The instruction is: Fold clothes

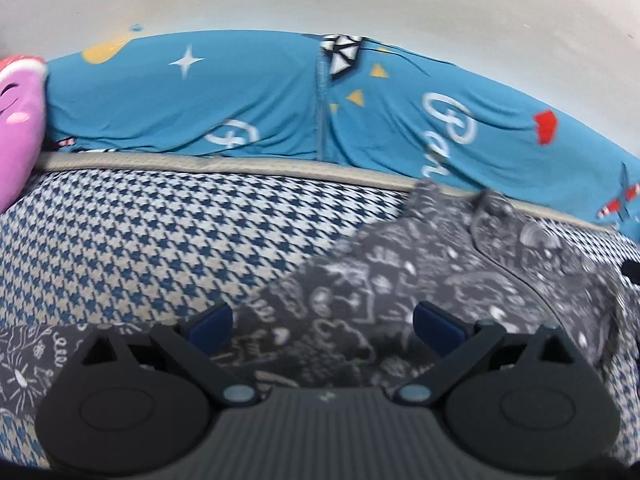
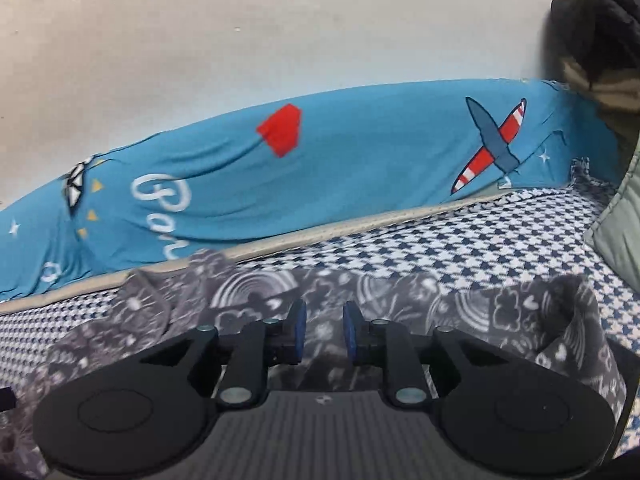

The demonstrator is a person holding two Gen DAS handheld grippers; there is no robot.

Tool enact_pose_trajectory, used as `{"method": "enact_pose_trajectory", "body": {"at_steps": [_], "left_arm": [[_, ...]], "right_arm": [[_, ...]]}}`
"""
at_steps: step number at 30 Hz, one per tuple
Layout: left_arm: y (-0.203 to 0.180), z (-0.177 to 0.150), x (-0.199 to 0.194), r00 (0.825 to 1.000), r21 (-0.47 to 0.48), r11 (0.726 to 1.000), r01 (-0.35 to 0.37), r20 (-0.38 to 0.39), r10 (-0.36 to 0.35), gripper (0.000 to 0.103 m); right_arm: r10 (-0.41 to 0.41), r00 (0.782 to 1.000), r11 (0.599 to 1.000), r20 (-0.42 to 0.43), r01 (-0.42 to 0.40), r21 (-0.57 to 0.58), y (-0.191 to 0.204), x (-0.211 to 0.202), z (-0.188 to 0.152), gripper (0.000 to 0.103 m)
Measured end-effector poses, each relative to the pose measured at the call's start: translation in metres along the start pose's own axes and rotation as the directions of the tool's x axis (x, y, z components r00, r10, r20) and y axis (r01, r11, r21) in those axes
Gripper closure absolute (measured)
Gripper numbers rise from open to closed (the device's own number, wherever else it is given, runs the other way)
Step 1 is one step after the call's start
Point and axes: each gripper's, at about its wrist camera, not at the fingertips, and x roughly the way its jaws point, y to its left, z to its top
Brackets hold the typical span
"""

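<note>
A: From the left wrist, where is the garment?

B: The grey cotton garment with white doodle print (image 1: 400,292) lies rumpled on the blue-and-white houndstooth bed cover (image 1: 140,240), below the left gripper (image 1: 322,322). Its jaws stand wide apart, holding nothing, probably readying to take an edge.

A: And the right wrist?

B: The right gripper (image 2: 323,330) hovers over the same cloth, its blue pads (image 2: 298,328) nearly together with a narrow gap; no fabric sits between them. The teal cartoon-print bolster (image 2: 360,160) lines the white wall (image 2: 280,20) behind.
</note>
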Motion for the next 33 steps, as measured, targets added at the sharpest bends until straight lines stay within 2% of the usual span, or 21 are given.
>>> {"method": "enact_pose_trajectory", "body": {"at_steps": [5, 11, 23, 28, 33], "left_arm": [[-0.016, -0.011, -0.006, 1.000, 0.045, 0.999, -0.014, -0.005, 0.014, 0.000], [-0.027, -0.023, -0.012, 0.999, 0.072, 0.997, 0.006, -0.047, -0.003, 0.000], [-0.037, -0.043, -0.025, 0.996, 0.134, 0.990, 0.038, -0.082, -0.027, 0.000], [-0.040, -0.053, -0.031, 0.996, 0.160, 0.985, 0.056, -0.078, -0.044, 0.000], [-0.042, -0.063, -0.029, 0.992, 0.152, 0.986, 0.071, -0.116, -0.054, 0.000]], "right_arm": [[0.000, 1.000, 1.000, -0.031, -0.001, -0.020, 0.007, -0.013, -0.014, 0.073], [0.012, 0.998, 1.000, -0.054, -0.014, -0.023, 0.015, -0.027, -0.030, 0.061], [0.004, 0.994, 0.996, -0.107, -0.014, -0.092, 0.012, -0.049, -0.057, 0.050], [-0.007, 0.991, 0.993, -0.133, -0.009, -0.122, 0.005, -0.052, -0.066, 0.047], [-0.038, 0.988, 0.991, -0.149, 0.018, -0.132, -0.003, -0.048, -0.071, 0.047]]}}
